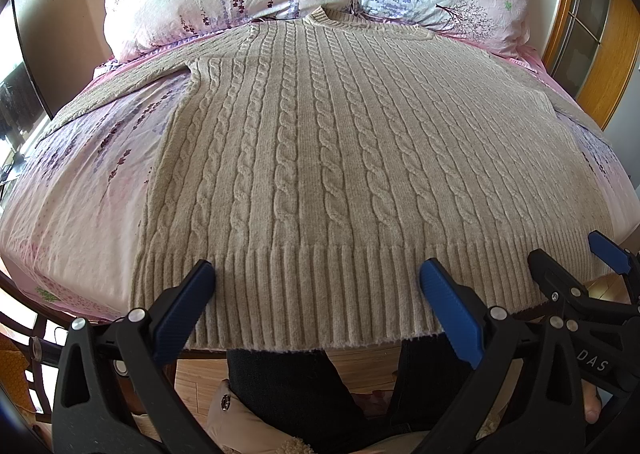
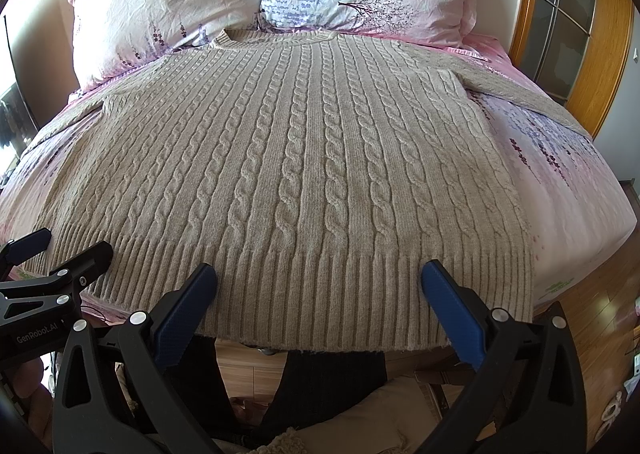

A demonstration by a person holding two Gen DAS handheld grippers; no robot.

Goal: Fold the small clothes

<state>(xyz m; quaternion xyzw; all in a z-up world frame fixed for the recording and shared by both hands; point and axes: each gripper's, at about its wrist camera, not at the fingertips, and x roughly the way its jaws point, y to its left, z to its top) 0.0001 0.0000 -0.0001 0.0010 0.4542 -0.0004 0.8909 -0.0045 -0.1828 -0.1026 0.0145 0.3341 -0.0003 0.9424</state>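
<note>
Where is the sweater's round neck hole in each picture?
Left wrist view: the collar sits top centre, at the far end of the beige cable-knit sweater, just below the gap between the two pillows.
Right wrist view: the collar is top, a bit left of centre.
Shared landmark: the pillow with the tree print, right of the collar.

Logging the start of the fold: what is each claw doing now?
Left claw: open, holding nothing, at the sweater hem.
Right claw: open, holding nothing, at the same hem.
</note>
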